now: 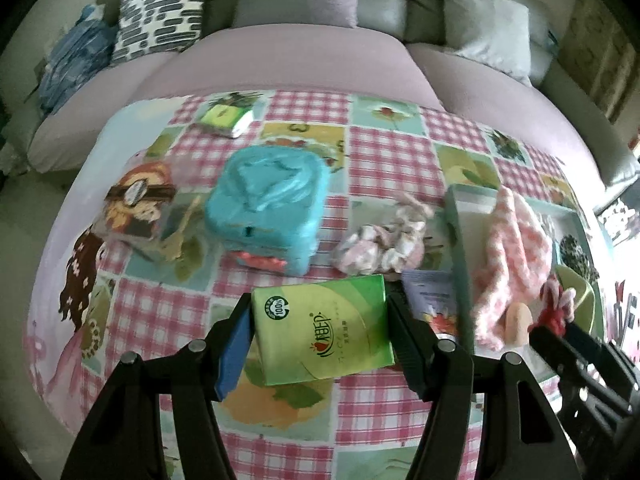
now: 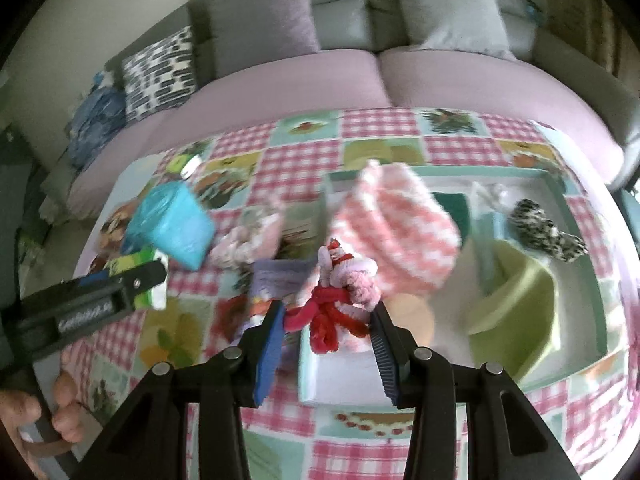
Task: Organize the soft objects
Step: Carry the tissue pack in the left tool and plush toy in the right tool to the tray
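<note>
The left gripper (image 1: 318, 340) clamps a green rectangular tissue pack (image 1: 323, 330), glossy and printed with a red logo, above the pink-checked patchwork tablecloth (image 1: 168, 312). The right gripper (image 2: 328, 320) pinches a tangled red, pink and white yarn bundle (image 2: 340, 292) over a shallow teal-rimmed white tray (image 2: 560, 196). Beyond, motion blur smears a pink-and-white knitted cloth (image 2: 396, 232); the tray's near edge is hidden.

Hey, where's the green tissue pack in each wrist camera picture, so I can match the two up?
Left wrist view: the green tissue pack sits bottom centre, clamped in the left gripper.
Right wrist view: the same pack shows at the left edge, mostly hidden behind the left gripper.
Shared landmark: the blue pouch, left of centre on the checked cloth in both.
</note>
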A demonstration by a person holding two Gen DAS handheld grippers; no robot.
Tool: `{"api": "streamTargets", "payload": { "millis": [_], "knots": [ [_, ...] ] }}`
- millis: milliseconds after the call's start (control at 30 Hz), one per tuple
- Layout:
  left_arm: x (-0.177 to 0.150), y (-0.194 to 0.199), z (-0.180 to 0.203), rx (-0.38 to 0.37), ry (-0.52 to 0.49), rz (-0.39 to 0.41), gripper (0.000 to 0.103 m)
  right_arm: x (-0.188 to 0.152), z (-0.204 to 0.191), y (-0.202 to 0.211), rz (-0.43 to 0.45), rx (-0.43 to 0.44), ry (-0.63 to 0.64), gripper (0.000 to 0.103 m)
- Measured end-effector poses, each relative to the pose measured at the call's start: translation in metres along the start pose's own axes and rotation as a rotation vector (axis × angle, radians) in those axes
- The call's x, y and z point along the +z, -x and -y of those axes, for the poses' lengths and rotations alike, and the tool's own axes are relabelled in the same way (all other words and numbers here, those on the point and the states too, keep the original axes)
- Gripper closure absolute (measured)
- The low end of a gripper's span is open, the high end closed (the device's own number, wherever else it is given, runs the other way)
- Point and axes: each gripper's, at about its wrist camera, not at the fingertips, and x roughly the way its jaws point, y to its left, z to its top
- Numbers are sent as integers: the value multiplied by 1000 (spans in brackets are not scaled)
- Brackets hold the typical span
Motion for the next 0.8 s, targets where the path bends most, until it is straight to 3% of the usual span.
{"api": "streamTargets", "payload": {
  "millis": [400, 800],
  "knots": [
    [9, 3, 72, -96, -145, 1, 37, 5, 84, 25, 85, -162, -208, 58],
    [-20, -17, 158, -174, -337, -48, 37, -11, 166, 38, 108, -300, -411, 58]
  ]
}}
